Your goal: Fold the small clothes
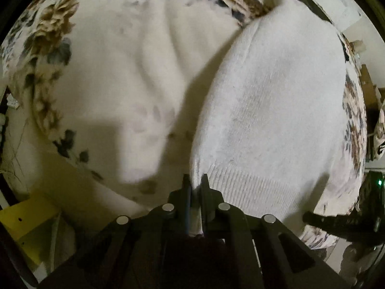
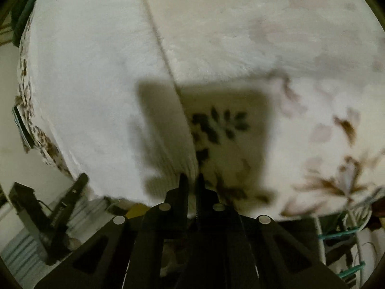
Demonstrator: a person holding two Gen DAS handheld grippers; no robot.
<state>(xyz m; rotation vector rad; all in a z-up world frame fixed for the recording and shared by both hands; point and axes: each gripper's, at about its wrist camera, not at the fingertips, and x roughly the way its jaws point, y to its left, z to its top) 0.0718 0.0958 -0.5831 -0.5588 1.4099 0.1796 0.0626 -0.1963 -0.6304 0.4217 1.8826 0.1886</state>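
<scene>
A white knit garment [image 1: 272, 101] with a ribbed hem lies on a floral bedspread [image 1: 53, 38]. My left gripper [image 1: 195, 180] is shut on the left corner of the ribbed hem, with cloth pinched between the fingers. In the right wrist view the same white garment [image 2: 91, 77] fills the left side, on the floral cover [image 2: 312, 110]. My right gripper [image 2: 191, 180] is shut on the hem's right corner. The other gripper shows as a dark shape at the lower right of the left view [image 1: 341, 221] and lower left of the right view [image 2: 69, 202].
A fluffy white blanket [image 1: 134, 72] lies left of the garment. A yellow box [image 1: 26, 224] sits below the bed edge at lower left. A white wire rack with teal parts [image 2: 346, 238] stands at the right view's lower right. A dark cloth [image 2: 24, 12] is at its upper left.
</scene>
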